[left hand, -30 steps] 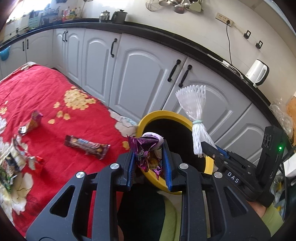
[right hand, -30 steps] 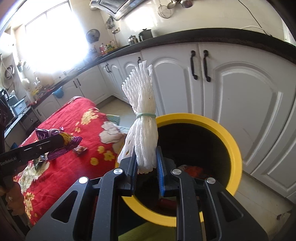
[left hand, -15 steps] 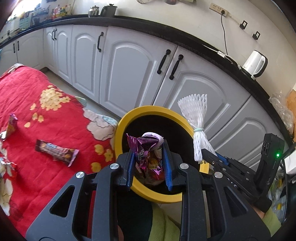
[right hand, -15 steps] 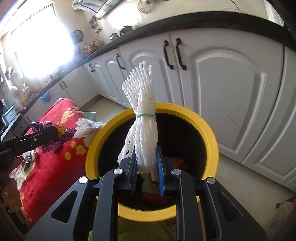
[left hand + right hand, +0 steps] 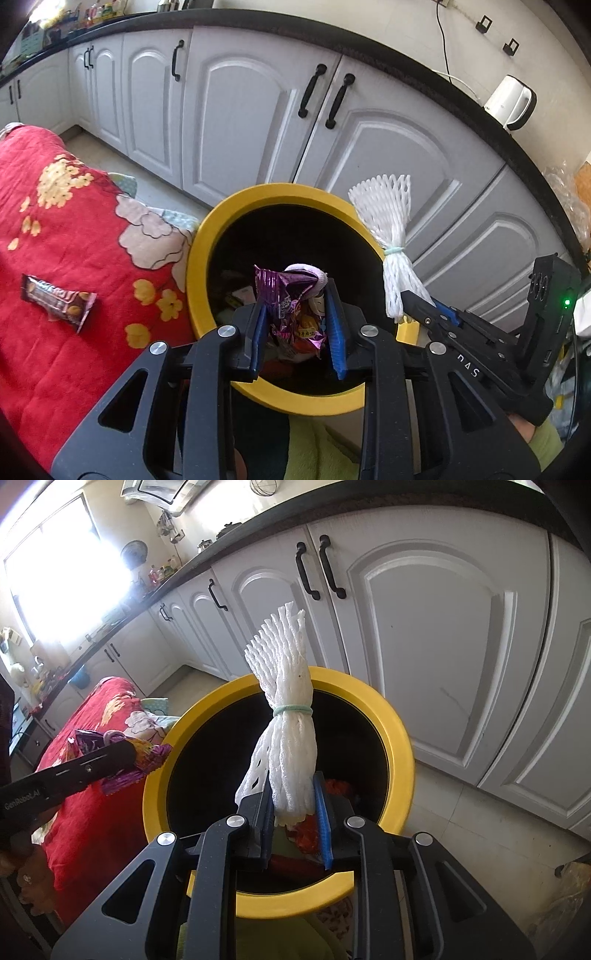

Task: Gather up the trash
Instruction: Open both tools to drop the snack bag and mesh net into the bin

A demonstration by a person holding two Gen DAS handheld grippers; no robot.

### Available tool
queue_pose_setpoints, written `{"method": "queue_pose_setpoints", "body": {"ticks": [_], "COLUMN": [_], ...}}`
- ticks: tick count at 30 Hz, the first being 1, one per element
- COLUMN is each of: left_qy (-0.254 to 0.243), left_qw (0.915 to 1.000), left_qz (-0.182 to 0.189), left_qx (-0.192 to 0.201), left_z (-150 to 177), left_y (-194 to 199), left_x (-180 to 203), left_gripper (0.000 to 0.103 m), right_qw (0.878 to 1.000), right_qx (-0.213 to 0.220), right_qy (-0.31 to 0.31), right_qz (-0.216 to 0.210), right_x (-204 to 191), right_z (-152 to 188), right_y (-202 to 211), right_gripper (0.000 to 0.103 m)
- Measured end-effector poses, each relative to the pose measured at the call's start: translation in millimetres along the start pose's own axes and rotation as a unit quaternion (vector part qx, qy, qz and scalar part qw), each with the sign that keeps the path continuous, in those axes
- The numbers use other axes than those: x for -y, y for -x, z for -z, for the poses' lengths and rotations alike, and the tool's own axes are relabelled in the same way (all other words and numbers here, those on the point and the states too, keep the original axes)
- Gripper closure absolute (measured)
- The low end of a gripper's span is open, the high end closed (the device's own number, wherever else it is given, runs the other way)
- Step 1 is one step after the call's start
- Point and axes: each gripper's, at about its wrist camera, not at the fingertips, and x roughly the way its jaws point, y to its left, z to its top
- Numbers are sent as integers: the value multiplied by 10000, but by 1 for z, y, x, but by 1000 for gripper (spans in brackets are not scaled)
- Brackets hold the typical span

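My left gripper is shut on a crumpled purple snack wrapper, held over the mouth of the yellow-rimmed black bin. A white foam net bundle tied with a green band stands upright between the pads of my right gripper, which is shut on it above the same bin. In the left wrist view the foam net and right gripper show at the bin's right rim. The right wrist view has the left gripper with the purple wrapper at the bin's left rim. Trash lies inside the bin.
A brown snack bar wrapper lies on the red flowered cloth left of the bin. White cabinet doors under a black counter stand close behind the bin. A white kettle sits on the counter. A hand holds the left gripper.
Both grippers moved forward and down, from the bin's near edge to over its mouth. The red cloth slid left in the left wrist view. Both grips are unchanged.
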Motion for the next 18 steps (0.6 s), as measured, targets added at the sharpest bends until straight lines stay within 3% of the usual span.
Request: {"method": "queue_pose_setpoints", "body": {"ticks": [5,8,11,13,18], "left_qy": [-12,-8,35,65,173], "left_qw": [10000,10000,10000,10000,9998], "left_qz": [35,41,34,32,-12], "left_qx": [-45,-55,-61,-41,47], "left_z": [-2,-3,-2,-2,-3], "left_y": [-6,-9,-9,-7,1], "left_x": [1,1,-1,-3,-9], "left_gripper": [81,73,62,46,23], "right_qw": [10000,10000,9998,9998,9995], "right_qx": [-24,-3,57,102,184], "right_qy": [-15,-55,-103,-131,-182], "right_qz": [19,79,130,148,158], "right_x": [0,2,4,6,7], "right_z": [0,-1,-2,-3,-5], "right_y": [-2,-2,1,3,6], "right_gripper": [83,72,64,61,54]}}
